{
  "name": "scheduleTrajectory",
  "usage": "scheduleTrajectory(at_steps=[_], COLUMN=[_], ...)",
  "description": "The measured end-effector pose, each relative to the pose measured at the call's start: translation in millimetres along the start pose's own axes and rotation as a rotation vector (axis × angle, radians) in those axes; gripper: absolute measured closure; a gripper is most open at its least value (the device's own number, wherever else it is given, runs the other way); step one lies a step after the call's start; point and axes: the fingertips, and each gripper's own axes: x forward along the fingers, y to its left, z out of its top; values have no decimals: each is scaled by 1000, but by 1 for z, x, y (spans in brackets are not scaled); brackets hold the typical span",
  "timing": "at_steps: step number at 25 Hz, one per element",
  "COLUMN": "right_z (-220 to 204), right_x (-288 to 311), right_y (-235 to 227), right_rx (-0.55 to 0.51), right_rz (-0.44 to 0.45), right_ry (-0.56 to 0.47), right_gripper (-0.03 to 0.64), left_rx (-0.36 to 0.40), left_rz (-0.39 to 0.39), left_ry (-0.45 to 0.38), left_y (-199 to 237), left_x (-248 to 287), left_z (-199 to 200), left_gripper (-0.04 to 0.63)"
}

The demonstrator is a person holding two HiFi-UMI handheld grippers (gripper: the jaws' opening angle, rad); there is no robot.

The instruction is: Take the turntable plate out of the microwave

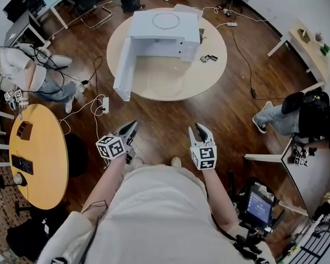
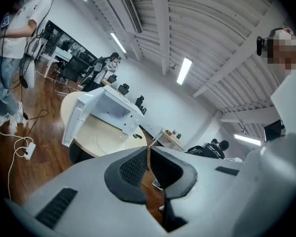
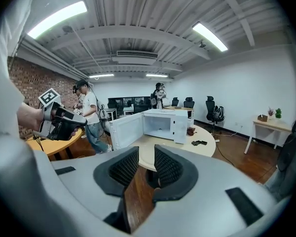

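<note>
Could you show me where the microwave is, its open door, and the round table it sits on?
white box-shaped microwave (image 1: 154, 33), head view, on its flat top.
microwave's white open door (image 1: 123, 69), head view, middle of the door panel.
round beige table (image 1: 208, 77), head view, bare tabletop to the right of the microwave.

- Left gripper (image 2: 148, 157): jaws lying pressed together, gripping nothing.
- Microwave (image 2: 113, 108): white, sitting on a round table (image 2: 96, 138) beyond the jaws, with its door (image 2: 74, 125) hanging open to the left.
- Person (image 2: 12, 48): standing far left on the wooden floor.
- Power strip (image 2: 28, 151): lying on the floor left of the table, with its cable trailing.
</note>
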Motion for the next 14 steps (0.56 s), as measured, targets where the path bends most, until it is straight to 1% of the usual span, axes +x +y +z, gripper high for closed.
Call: scheduleTrajectory(at_steps=[6,14], right_z=[-4,-25], right_x=[-19,-44], right_y=[-28,-61], right_rx=[9,14], right_rz=[26,57], right_ry=[-20,-5], right_gripper=[509,509], left_rx=[6,-10], left_rz=[20,31], left_ry=[-8,-10], left_y=[-30,-66], left_x=[21,53], left_z=[-15,-45], left_gripper=[569,569])
